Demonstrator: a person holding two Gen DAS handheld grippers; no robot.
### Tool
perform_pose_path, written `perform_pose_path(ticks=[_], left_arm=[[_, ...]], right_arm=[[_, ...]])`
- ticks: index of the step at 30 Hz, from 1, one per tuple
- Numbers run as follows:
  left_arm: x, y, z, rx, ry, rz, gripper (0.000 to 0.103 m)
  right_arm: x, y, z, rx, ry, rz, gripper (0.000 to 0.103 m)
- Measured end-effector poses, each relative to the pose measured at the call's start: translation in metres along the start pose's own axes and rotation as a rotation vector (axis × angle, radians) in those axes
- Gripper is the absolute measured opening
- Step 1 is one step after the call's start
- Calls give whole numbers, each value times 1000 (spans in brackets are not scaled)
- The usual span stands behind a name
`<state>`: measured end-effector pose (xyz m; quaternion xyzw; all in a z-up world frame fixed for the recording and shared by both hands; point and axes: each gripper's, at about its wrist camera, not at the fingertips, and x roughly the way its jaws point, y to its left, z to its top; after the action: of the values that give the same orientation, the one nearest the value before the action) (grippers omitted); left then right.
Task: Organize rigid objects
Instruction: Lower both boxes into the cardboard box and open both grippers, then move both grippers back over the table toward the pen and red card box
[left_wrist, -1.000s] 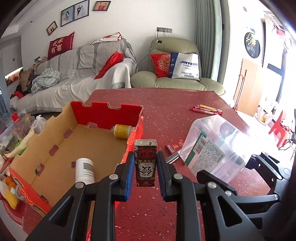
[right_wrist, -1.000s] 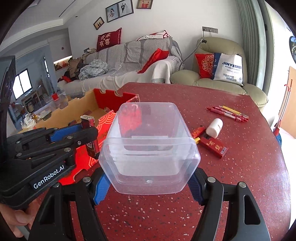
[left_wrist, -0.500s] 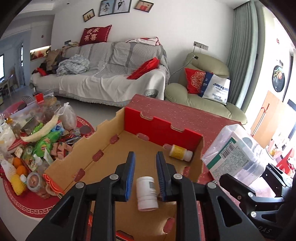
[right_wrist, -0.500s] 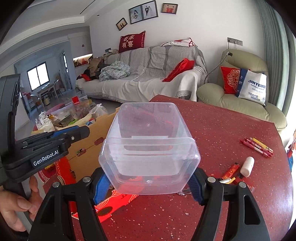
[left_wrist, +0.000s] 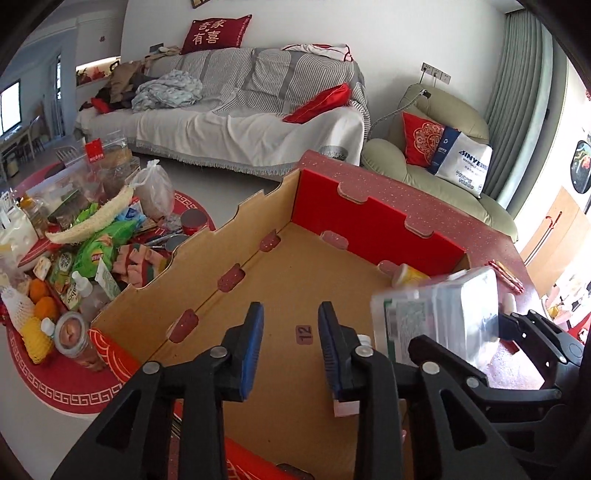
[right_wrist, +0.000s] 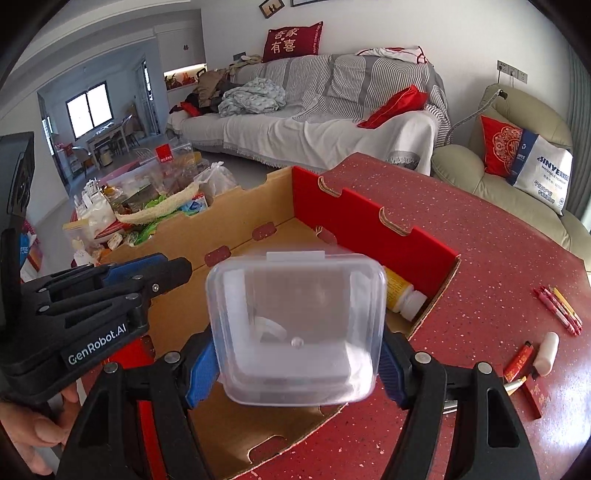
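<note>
A red and brown cardboard box stands open on the red table. My left gripper is open and empty above the box floor. My right gripper is shut on a clear plastic container, held over the box; it also shows in the left wrist view at the right. A yellow bottle lies in the box's far right corner. A white cap peeks out behind my left gripper's right finger.
On the table to the right lie red pens, a white tube and small red packs. Groceries are piled on the floor left of the box. A sofa and armchair stand behind.
My left gripper let go of the small red box it held a second ago and now hangs open over the cardboard box. My right gripper carried the clear container leftward over the box.
</note>
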<state>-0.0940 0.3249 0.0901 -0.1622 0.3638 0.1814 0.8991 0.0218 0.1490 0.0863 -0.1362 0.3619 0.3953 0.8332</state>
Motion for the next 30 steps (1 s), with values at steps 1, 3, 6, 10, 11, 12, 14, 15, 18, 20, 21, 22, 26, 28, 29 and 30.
perform_pose_path(ticks=[1,3,6,10,11,12,14,15,18,20,21,22,26,28,29,30], left_arm=[[2,3,-1,-10,6,5,49],[0,9,-2,-27,2,-7,50],[-13,10,-3,-34,-41,-31,50],[-35,-16,-6,10,-94,-81,51],[-41,-27,-8,27,-103,-100,51],[-47,-42,-12,51,-109,-121,51],[-57,-75,-23,112,-122,-163,52],[-62,-94,-30,147,-127,-183,53],[-68,-149,-54,248,-111,-248,58],[-66,-183,-73,322,-96,-277,59],[-62,-197,-82,353,-83,-291,59],[-54,-210,-91,376,-58,-305,59],[-12,-234,-110,392,26,-280,59],[6,-235,-117,392,53,-270,59],[14,-234,-119,399,60,-261,59],[20,-235,-121,411,66,-248,59]], right_arm=[[1,0,-1,2,4,-6,78],[-8,-5,-3,19,-30,-7,78],[-43,-19,-7,66,-136,-21,78],[-91,-49,-28,126,-243,-67,91],[-99,-60,-38,145,-254,-81,95],[-105,-71,-49,156,-252,-96,96],[-108,-96,-71,184,-214,-152,96],[-107,-110,-84,208,-189,-177,96],[-105,-153,-119,282,-107,-243,96],[-106,-174,-139,318,-77,-279,96],[-108,-183,-147,337,-74,-280,96],[-112,-190,-155,353,-86,-260,96],[-115,-200,-169,360,-86,-289,96],[-115,-202,-175,369,-106,-285,96],[-117,-200,-178,370,-120,-291,96],[-119,-198,-179,362,-137,-303,96]])
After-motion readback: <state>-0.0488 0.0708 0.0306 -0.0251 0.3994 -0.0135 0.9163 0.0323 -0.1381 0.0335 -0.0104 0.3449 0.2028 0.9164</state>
